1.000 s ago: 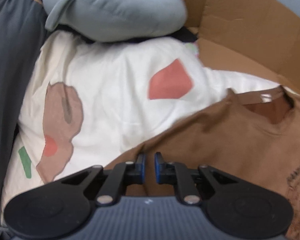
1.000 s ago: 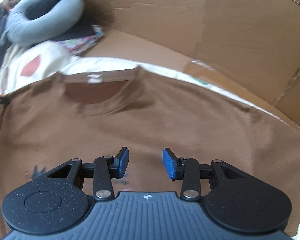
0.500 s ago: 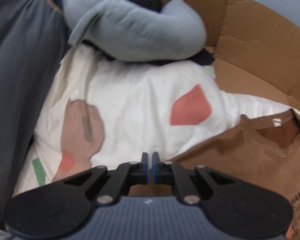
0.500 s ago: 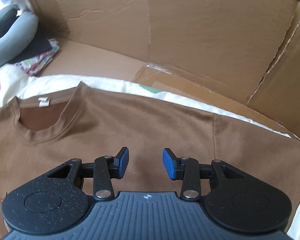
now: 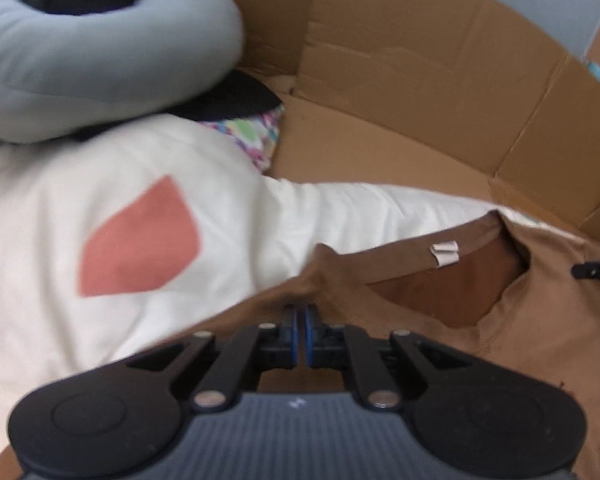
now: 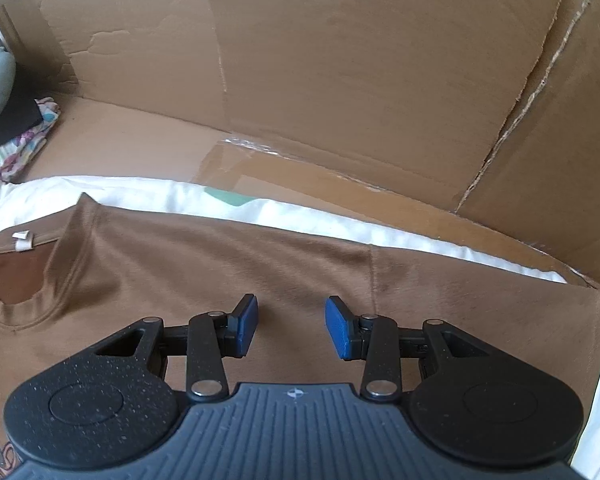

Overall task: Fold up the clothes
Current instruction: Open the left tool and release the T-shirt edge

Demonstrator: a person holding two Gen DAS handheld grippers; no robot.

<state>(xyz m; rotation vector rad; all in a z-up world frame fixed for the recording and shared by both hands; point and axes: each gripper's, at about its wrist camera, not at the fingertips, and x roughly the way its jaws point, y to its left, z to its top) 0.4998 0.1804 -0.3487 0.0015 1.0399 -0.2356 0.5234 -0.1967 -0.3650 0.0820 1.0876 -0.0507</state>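
A brown T-shirt [image 6: 228, 264] lies spread on a white patterned sheet [image 5: 100, 184], neck opening [image 5: 452, 292] toward the cardboard. My left gripper [image 5: 300, 312] is shut on the brown T-shirt's left shoulder edge, and the cloth bunches up in a peak at its tips. Over the right shoulder seam, my right gripper [image 6: 291, 320] stands open above the fabric with nothing between its blue pads [image 6: 246, 322]. A tip of the right gripper [image 5: 596, 270] shows at the far right of the left wrist view.
Cardboard walls [image 6: 340, 80] enclose the far side and right. A grey padded cushion [image 5: 100, 56] lies on dark cloth and a folded colourful fabric [image 5: 256, 136] at the far left. The sheet's white edge [image 6: 400, 236] runs beyond the shirt.
The left gripper went from slightly apart to shut on the shirt's shoulder edge and swung right toward the collar. The right gripper, still open, moved right from the collar to the right shoulder.
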